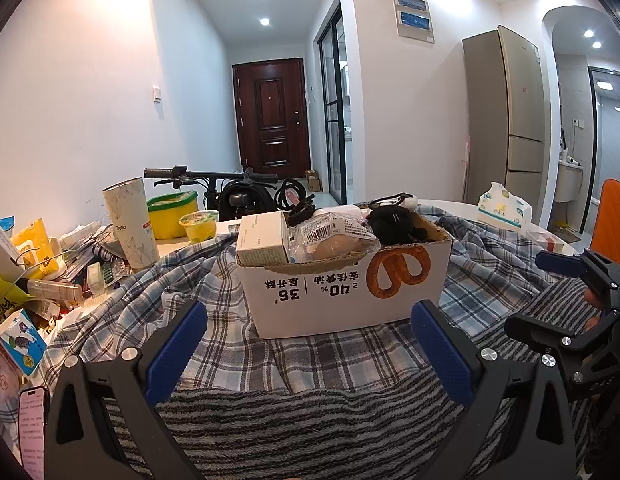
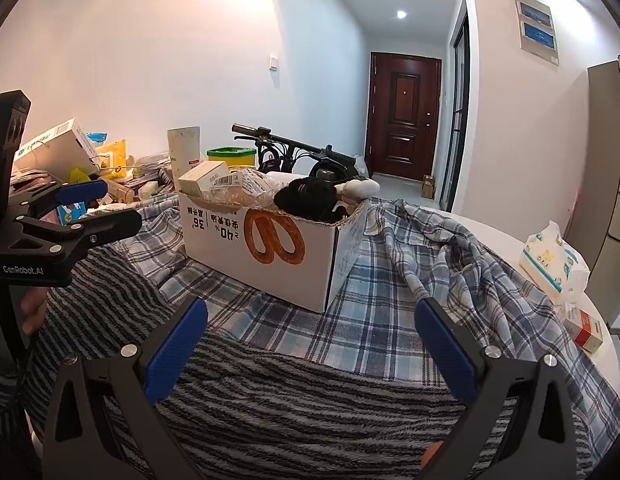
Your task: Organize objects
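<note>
Nearest: both grippers idle over cloth. Left hand-held gripper (image 1: 307,344) stands wide apart, nothing between its ribbed blue pads; right hand-held gripper (image 2: 310,344) the same — spread wide, empty. Each shows at the edge of the other's view.

Under them, a striped grey fleece blanket (image 2: 269,408) — thick, nubby, soft. Judged: it will bunch and drag, so pinch a fold or an edge rather than the flat middle.

Just beyond the fleece and partly under the box, a blue-and-white plaid cloth (image 2: 390,280) — thin woven stuff, rumpled in ridges to the right of the box. Limp; a raised ridge is probably the easiest hold.

The cardboard box (image 1: 342,292) sits on the plaid, straight ahead of the left gripper. White printed skin, raw corrugated rim, torn unevenly; pretzel picture on the front. Stiff walls, but the rim would likely crush under a hard pinch. It is heaped full, so probably awkward for one gripper — better taken at two opposite walls.

In the box: a small white carton (image 1: 261,240) at the left, rigid and square-edged, an easy pinch; a crinkly clear wrapper holding a bread roll (image 1: 334,240) in the middle, slippery and squashable; something black and soft (image 1: 394,222) at the right, kind unclear.

Left of the box, a tall pale tumbler (image 1: 129,224), smooth and liable to tip, amid loose clutter. Right of the box, a soft tissue pack (image 1: 504,206) on the white surface (image 2: 506,248).
</note>
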